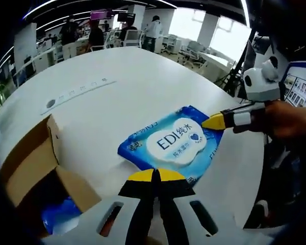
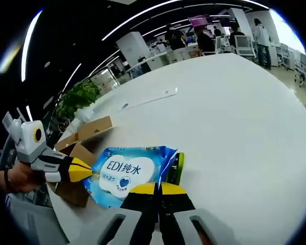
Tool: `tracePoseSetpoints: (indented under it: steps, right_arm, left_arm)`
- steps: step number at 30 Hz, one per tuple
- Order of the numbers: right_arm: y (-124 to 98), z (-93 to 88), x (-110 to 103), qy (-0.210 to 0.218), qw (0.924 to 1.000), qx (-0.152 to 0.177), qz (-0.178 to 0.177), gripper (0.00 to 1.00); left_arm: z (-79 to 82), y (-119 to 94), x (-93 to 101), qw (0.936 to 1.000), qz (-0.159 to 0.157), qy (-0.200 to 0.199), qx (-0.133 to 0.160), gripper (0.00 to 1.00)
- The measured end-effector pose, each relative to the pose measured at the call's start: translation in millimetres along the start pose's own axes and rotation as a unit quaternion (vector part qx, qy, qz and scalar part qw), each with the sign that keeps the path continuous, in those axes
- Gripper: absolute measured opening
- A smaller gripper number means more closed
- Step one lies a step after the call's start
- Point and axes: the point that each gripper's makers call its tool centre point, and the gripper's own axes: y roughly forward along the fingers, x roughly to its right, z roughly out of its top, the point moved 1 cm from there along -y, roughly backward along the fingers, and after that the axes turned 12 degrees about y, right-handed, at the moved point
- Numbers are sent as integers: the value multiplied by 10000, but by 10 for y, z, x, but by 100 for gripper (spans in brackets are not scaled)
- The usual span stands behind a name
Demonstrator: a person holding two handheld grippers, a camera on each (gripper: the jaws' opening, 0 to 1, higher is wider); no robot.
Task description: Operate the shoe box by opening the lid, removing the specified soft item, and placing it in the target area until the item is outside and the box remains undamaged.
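A blue wipes pack (image 1: 173, 145) with a white label lies on the white table (image 1: 127, 87), outside the box. The open cardboard shoe box (image 1: 35, 163) stands to its left, flaps up, with another blue pack (image 1: 61, 217) inside. My left gripper (image 1: 155, 176) is shut, its yellow tips pinching the pack's near edge. The right gripper (image 1: 214, 121) comes in from the right, shut on the pack's far corner. In the right gripper view, my right gripper (image 2: 158, 189) grips the pack (image 2: 125, 173) at its raised edge, the left gripper (image 2: 81, 170) meets the opposite edge, and the box (image 2: 81, 138) stands behind.
A long flat strip (image 1: 79, 92) lies farther back on the table. A person's hand (image 1: 288, 120) holds the right gripper past the table's right edge. People, desks and chairs stand in the office beyond, and a potted plant (image 2: 79, 99) is near the box side.
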Motion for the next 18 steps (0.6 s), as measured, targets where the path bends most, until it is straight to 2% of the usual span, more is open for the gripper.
tracePoseSetpoints:
  steps: [10,18]
  right_arm:
    - [47,-6,52,17,10000,-49,-19,0]
    - [57,11,58,3,10000,-28,-37,0]
  left_arm:
    - [-18,75,-22,9998,43,76,-152,0]
    - [-26,78,-45,9998,58,-34,-192,0]
